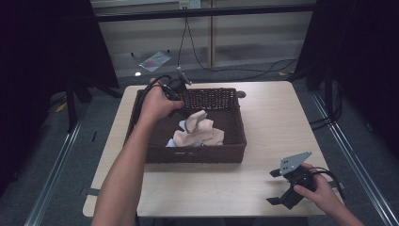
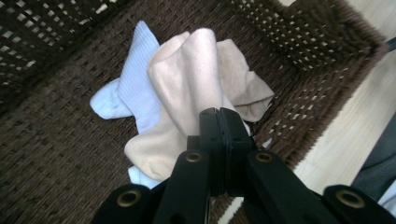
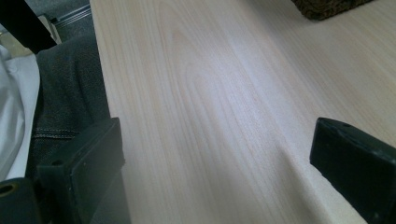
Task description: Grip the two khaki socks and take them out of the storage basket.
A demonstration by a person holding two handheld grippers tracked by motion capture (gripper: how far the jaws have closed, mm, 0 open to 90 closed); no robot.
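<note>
Bench (image 1: 263, 117): pale wood, bare along its right edge and front edge.
Basket (image 1: 195, 154): dark brown wicker, rectangular, set left of centre toward the far edge of the bench; open top, walls upright.
Beige sock (image 2: 196, 79): in the basket's middle, one end pulled up into a peak, the rest draped over the pile below.
White sock (image 2: 135, 79): ribbed, lying on the basket floor under and beside the beige sock, touching it.
Left gripper (image 2: 218, 122): over the basket near its far-left corner; fingers together, clamped on a fold of the beige sock.
Right gripper (image 1: 277, 186): resting at the bench's front-right corner, well apart from the basket; fingers (image 3: 79, 163) spread wide, nothing between them.
Risk: the pinch takes only a thin fold, so the sock may slip free; the white sock, clinging beneath, may drag up with it; a trailing end could catch on the wicker wall.
</note>
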